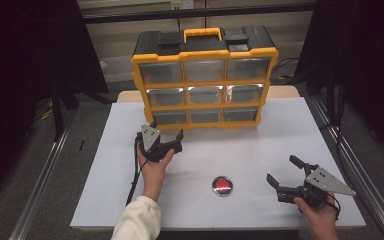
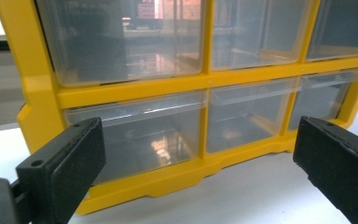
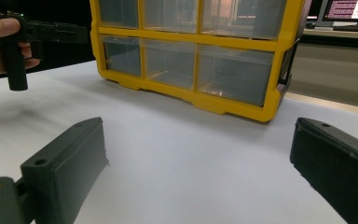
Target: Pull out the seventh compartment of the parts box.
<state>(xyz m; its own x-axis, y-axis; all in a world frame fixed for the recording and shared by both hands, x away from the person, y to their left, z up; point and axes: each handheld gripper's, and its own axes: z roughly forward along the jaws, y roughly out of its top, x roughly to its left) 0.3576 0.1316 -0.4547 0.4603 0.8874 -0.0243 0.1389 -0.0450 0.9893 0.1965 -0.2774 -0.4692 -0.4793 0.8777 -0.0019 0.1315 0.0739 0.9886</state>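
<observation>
White matte tabletop [image 1: 260, 150], dark surroundings. High view: yellow-framed organizer [image 1: 205, 80] stands upright at the back, long axis across the tabletop, clear plastic drawers facing the person; left gripper [image 1: 166, 136] just in front of its bottom-left drawer, jaws wide. Round red-and-silver disc [image 1: 222, 185] lies flat near the front. Right gripper [image 1: 281, 170] wide, nothing held. Left gripper view: bottom-left drawer [image 2: 135, 135] between the jaws, contents unclear. Right gripper view: organizer well ahead.

one drawer cabinet [image 1: 205, 75], nine drawers, one red disc [image 1: 222, 185]
</observation>
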